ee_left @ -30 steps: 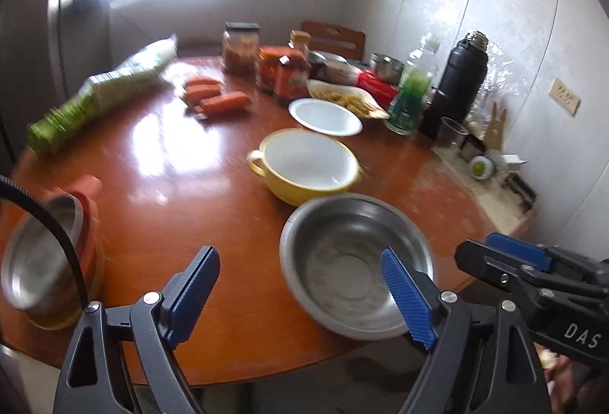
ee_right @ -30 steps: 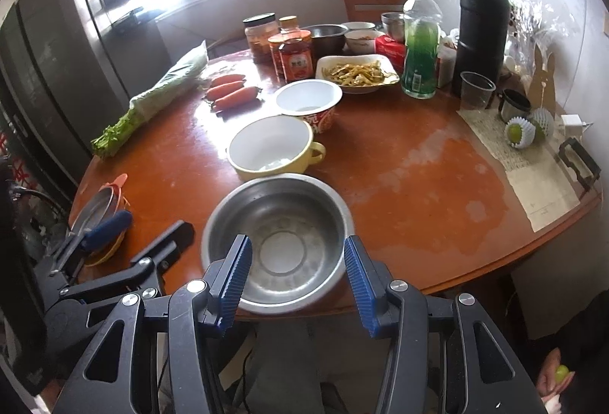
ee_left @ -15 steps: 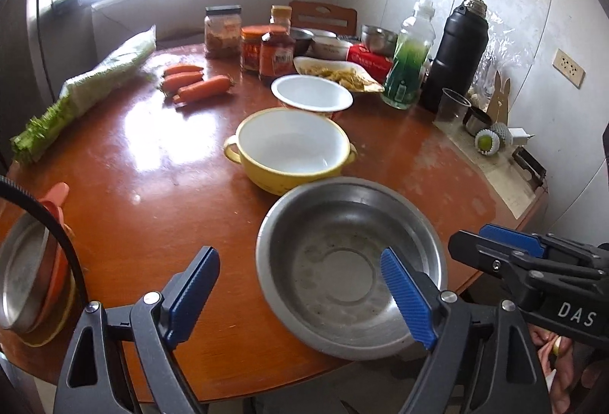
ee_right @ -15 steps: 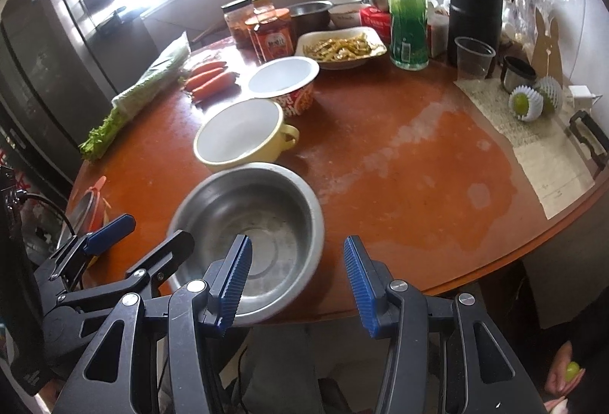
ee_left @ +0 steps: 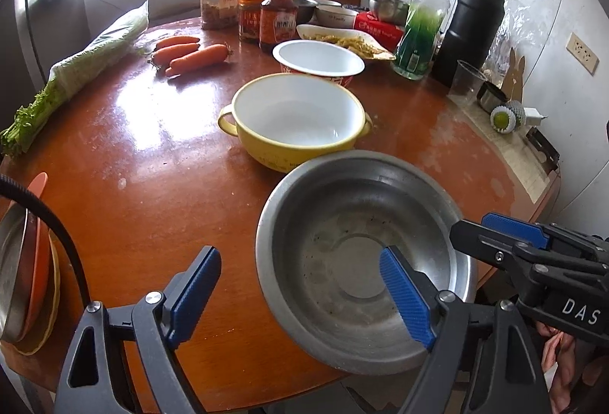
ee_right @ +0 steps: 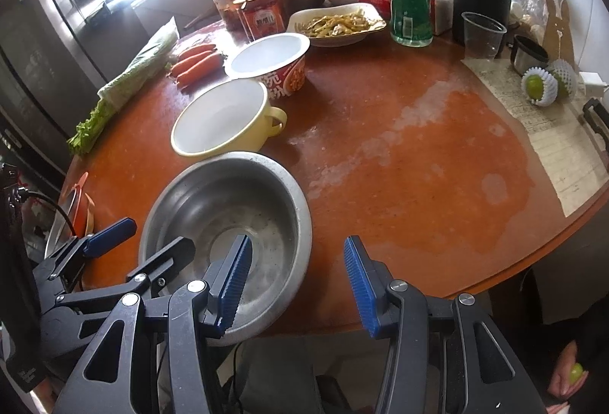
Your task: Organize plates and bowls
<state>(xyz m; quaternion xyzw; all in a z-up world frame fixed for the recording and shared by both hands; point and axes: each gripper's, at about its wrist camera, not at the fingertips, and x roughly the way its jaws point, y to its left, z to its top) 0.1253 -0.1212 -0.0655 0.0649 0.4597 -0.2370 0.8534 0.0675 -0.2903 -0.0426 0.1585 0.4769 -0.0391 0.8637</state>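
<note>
Nearest the table's front edge, the stainless steel bowl [ee_left: 365,258] sits with the left gripper [ee_left: 300,296] spread wide, its right finger above the bowl's basin, and the right gripper [ee_right: 297,280], marked "DAS" in the left wrist view, spread across the bowl's right rim. Just behind the steel bowl stands a yellow two-handled bowl [ee_left: 295,120]. Behind that is a white instant-noodle cup [ee_right: 272,65] printed with red Chinese characters I cannot read, and left of the steel bowl lies a stack of plates [ee_left: 23,280].
</note>
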